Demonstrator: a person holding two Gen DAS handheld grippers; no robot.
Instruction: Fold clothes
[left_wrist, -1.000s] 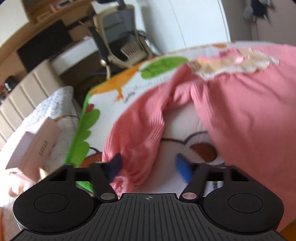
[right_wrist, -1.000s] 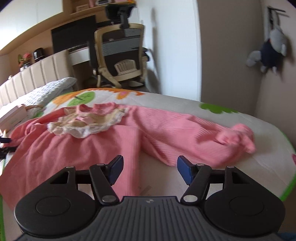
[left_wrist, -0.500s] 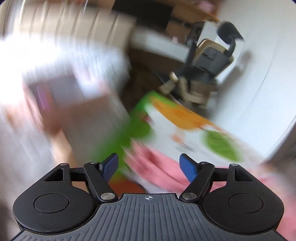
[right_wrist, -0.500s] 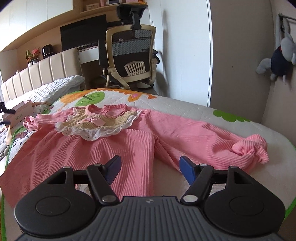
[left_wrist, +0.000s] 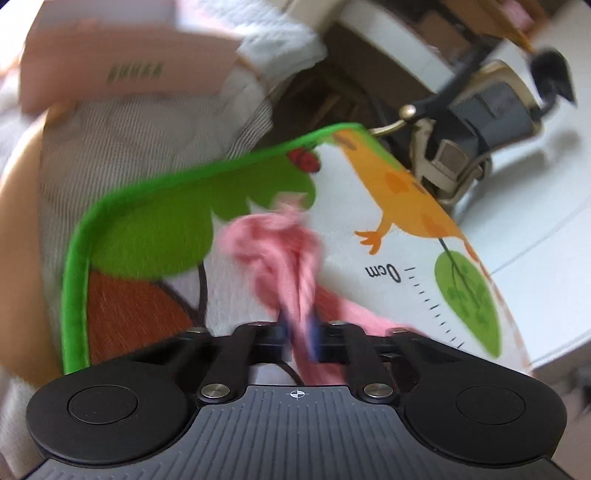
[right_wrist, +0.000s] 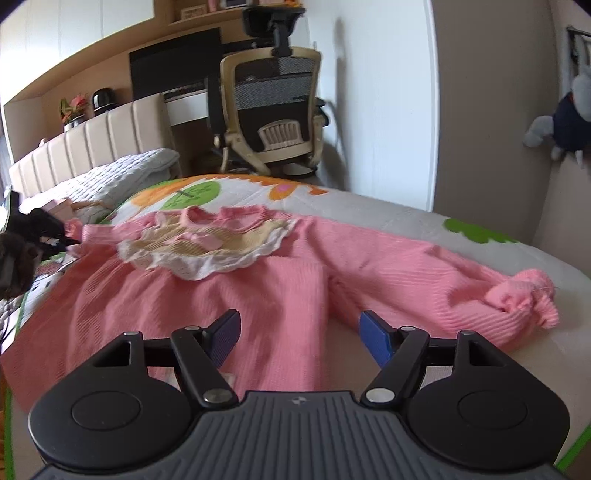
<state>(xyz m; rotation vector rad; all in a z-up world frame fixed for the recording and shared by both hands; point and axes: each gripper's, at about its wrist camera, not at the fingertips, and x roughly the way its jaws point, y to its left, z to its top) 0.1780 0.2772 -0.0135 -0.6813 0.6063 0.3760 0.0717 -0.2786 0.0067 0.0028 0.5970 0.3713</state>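
Your left hand-held gripper (left_wrist: 297, 334) is pinched tight on the ruffled cuff (left_wrist: 275, 236) of the pink dress (right_wrist: 207, 295), right over the green-edged cartoon blanket (left_wrist: 155, 236). Your right hand-held gripper (right_wrist: 299, 334) hangs with fingers spread, gripping nothing, just above the skirt. The dress lies flat on the bed (right_wrist: 388, 214), its other sleeve (right_wrist: 424, 273) stretched out to the right, lace bib collar (right_wrist: 207, 247) facing up.

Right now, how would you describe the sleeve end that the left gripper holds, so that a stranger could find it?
Find the play mat with the green border. Near its rounded corner, beside the green leaf print, the left gripper pinches a pink ribbed sleeve. Its frilly bunched cuff sets it apart.
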